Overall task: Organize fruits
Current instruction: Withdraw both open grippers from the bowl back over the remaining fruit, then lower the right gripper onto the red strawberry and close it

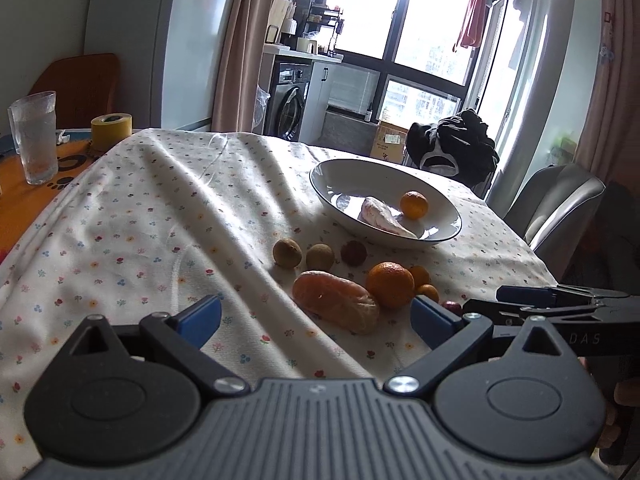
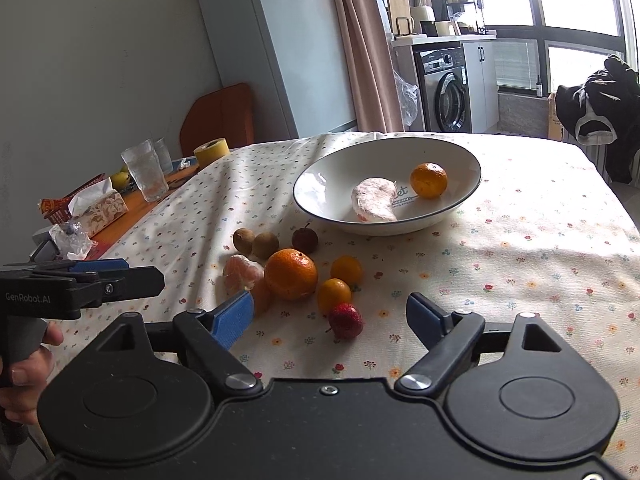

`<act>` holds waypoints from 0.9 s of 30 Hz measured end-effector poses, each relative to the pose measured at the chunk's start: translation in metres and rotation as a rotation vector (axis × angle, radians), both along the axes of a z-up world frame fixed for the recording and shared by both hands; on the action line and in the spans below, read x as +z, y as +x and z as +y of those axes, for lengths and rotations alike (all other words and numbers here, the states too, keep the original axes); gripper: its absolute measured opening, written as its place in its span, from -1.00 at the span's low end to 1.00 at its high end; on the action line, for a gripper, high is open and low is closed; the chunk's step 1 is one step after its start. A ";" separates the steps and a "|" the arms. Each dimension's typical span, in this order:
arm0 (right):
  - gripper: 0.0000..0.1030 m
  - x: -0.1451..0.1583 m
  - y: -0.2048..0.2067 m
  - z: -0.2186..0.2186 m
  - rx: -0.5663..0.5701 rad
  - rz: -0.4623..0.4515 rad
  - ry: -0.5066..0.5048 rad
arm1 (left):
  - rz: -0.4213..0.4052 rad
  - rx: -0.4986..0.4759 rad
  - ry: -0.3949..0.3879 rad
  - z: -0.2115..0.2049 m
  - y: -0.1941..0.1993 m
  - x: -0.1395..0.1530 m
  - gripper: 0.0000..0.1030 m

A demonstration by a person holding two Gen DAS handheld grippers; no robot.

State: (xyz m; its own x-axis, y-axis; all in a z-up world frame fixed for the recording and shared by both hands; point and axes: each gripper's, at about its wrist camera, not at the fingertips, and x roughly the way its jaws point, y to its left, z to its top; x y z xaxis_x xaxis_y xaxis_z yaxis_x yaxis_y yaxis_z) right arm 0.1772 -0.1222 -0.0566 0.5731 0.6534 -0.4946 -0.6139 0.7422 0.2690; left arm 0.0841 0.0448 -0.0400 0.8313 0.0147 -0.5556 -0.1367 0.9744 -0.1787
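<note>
Two hand-held grippers hover wide open over a floral tablecloth [image 2: 520, 264] covering the counter, each with its blue pads spread well apart and nothing between them. In the right wrist view, the right gripper [image 2: 330, 316] frames a red strawberry [image 2: 346, 320] lying on the cloth between its fingers, touching neither. At 11 o'clock from the berry sits a large orange [image 2: 291, 274], with a peeled citrus fruit [image 2: 240, 274] touching its left side and partly hidden behind the left blue pad [image 2: 232, 318]. Two small kumquats [image 2: 340, 280] lie just right of the orange. Farther back, at 12 o'clock, two brown longans [image 2: 256, 242] and a dark reddish lychee [image 2: 305, 239] form a loose row. Beyond them a white bowl [image 2: 320, 176] with a dark rim holds a pale peeled pomelo segment [image 2: 374, 200] and a small orange [image 2: 429, 180] at its 2 o'clock. The left gripper [image 1: 316, 316], seen from its own camera, points at the peeled fruit from just short of it; in the right wrist view its body shows at 9 o'clock, with a hand [image 2: 28, 360] on its grip. A water glass [image 2: 146, 170] and a yellow tape roll [image 2: 211, 148] stand at the far left, off the cloth.
</note>
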 end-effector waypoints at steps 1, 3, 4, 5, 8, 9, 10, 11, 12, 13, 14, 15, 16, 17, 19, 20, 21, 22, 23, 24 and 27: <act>0.49 -0.002 0.001 0.002 0.001 0.004 -0.005 | 0.004 -0.008 0.009 -0.001 0.003 -0.001 0.96; 0.40 -0.006 0.002 0.005 0.010 0.009 -0.016 | 0.016 -0.023 0.024 -0.005 0.008 -0.004 0.96; 0.36 -0.008 0.002 0.007 0.014 0.010 -0.020 | 0.021 -0.029 0.030 -0.006 0.010 -0.005 0.96; 0.35 -0.010 0.003 0.009 0.019 0.011 -0.026 | 0.026 -0.036 0.034 -0.008 0.013 -0.007 0.96; 0.26 -0.014 0.004 0.013 0.025 0.013 -0.038 | 0.044 -0.056 0.049 -0.011 0.021 -0.012 0.95; 0.21 -0.015 0.005 0.014 0.028 0.017 -0.041 | 0.047 -0.066 0.056 -0.012 0.023 -0.013 0.95; 0.18 -0.017 0.006 0.014 0.031 0.021 -0.043 | 0.049 -0.081 0.069 -0.014 0.027 -0.014 0.95; 0.16 -0.018 0.007 0.014 0.033 0.025 -0.048 | 0.052 -0.087 0.084 -0.014 0.030 -0.016 0.95; 0.09 -0.020 0.009 0.015 0.031 0.028 -0.058 | 0.059 -0.092 0.101 -0.015 0.033 -0.017 0.95; -0.01 -0.021 0.009 0.015 0.030 0.030 -0.063 | 0.065 -0.098 0.107 -0.014 0.036 -0.019 0.95; -0.05 -0.022 0.010 0.016 0.032 0.033 -0.065 | 0.070 -0.104 0.108 -0.014 0.040 -0.020 0.95; -0.08 -0.022 0.010 0.016 0.034 0.033 -0.063 | 0.076 -0.109 0.110 -0.013 0.043 -0.021 0.95; -0.10 -0.022 0.010 0.015 0.034 0.032 -0.061 | 0.081 -0.113 0.116 -0.013 0.046 -0.022 0.95; -0.11 -0.022 0.010 0.015 0.033 0.032 -0.058 | 0.086 -0.120 0.124 -0.013 0.049 -0.023 0.95; -0.18 -0.023 0.012 0.014 0.029 0.033 -0.054 | 0.096 -0.133 0.136 -0.013 0.055 -0.025 0.95; -0.20 -0.023 0.012 0.014 0.027 0.032 -0.055 | 0.100 -0.142 0.140 -0.014 0.058 -0.026 0.95; -0.24 -0.023 0.013 0.014 0.026 0.031 -0.056 | 0.104 -0.150 0.144 -0.014 0.060 -0.027 0.95; -0.29 -0.022 0.013 0.014 0.025 0.029 -0.059 | 0.110 -0.161 0.152 -0.014 0.063 -0.029 0.95; -0.31 -0.022 0.014 0.015 0.023 0.028 -0.061 | 0.116 -0.173 0.166 -0.015 0.066 -0.030 0.95; -0.36 -0.022 0.015 0.015 0.022 0.028 -0.062 | 0.122 -0.186 0.182 -0.016 0.069 -0.032 0.95; -0.45 -0.022 0.017 0.015 0.017 0.028 -0.064 | 0.134 -0.231 0.200 -0.019 0.074 -0.035 0.95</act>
